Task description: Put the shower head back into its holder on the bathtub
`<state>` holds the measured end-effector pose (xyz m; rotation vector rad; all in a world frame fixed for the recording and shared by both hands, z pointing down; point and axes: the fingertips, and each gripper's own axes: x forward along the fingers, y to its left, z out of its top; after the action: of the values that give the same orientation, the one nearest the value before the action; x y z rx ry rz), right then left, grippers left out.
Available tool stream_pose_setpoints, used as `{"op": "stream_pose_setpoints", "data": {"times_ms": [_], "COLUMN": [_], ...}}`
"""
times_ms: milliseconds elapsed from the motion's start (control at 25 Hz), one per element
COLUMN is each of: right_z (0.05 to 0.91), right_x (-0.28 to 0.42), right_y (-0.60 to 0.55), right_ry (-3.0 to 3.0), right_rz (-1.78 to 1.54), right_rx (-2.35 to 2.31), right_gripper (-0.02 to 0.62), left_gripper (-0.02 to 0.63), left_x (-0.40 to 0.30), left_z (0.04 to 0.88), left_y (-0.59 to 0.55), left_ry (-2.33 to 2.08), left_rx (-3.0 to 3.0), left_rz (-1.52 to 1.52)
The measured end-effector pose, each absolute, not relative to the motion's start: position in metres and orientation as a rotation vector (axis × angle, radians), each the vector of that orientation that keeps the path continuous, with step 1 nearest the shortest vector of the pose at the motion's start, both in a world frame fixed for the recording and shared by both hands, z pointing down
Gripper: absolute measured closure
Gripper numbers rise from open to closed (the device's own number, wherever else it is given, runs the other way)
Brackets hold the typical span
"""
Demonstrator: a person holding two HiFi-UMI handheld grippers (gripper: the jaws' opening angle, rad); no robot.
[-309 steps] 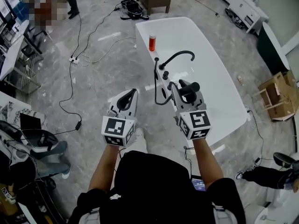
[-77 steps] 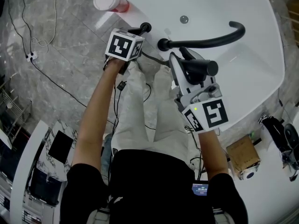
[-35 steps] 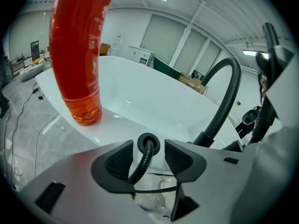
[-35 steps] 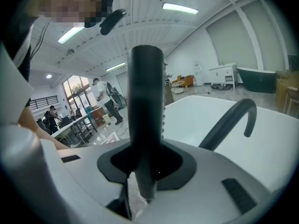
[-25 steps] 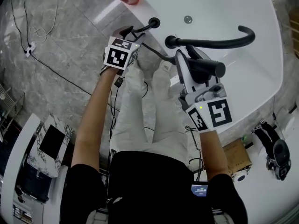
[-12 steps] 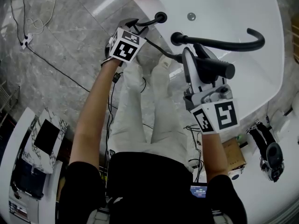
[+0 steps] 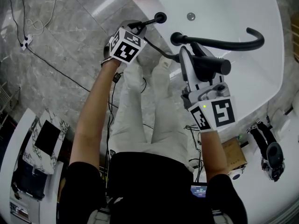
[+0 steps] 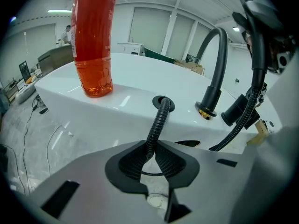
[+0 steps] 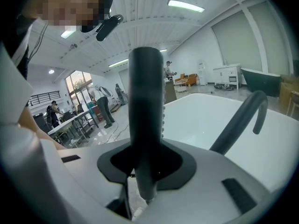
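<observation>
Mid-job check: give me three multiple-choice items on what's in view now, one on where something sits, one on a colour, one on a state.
1. Where does the red bottle stand?
A: on the floor
B: on the bathtub rim
C: down inside the basin

2. What colour is the ribbed hose that comes out of the hole in the rim?
A: black
B: chrome
C: white

3. What state are the right tongs in?
A: open and empty
B: shut on the bottle
C: shut on the shower head

Answers:
1 B: in the left gripper view the bottle's base rests on the white rim.
2 A: the hose is black along all of its visible length.
3 C: the right gripper view shows the pads pressed on the black shower head.
</observation>
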<state>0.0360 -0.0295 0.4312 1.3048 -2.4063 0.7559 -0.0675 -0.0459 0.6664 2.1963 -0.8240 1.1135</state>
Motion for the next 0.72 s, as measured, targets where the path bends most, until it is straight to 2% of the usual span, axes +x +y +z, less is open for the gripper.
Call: {"op": "stream_pose_setpoints", "data": {"times_ms": [720], "right_z": [0.417], "right_x": [0.042], "right_y": [-0.038], "right_ry": [-2.419], "right_rz": [0.753], "right_rx": [1.334], "right_gripper": [0.482], "left_gripper": [0.534], "left_x": [-0.052], "left_z": [0.624], "left_y": [-0.051], "left_ry": [-0.737], "left_rx": [2.216], "left_rz": [1.157]}}
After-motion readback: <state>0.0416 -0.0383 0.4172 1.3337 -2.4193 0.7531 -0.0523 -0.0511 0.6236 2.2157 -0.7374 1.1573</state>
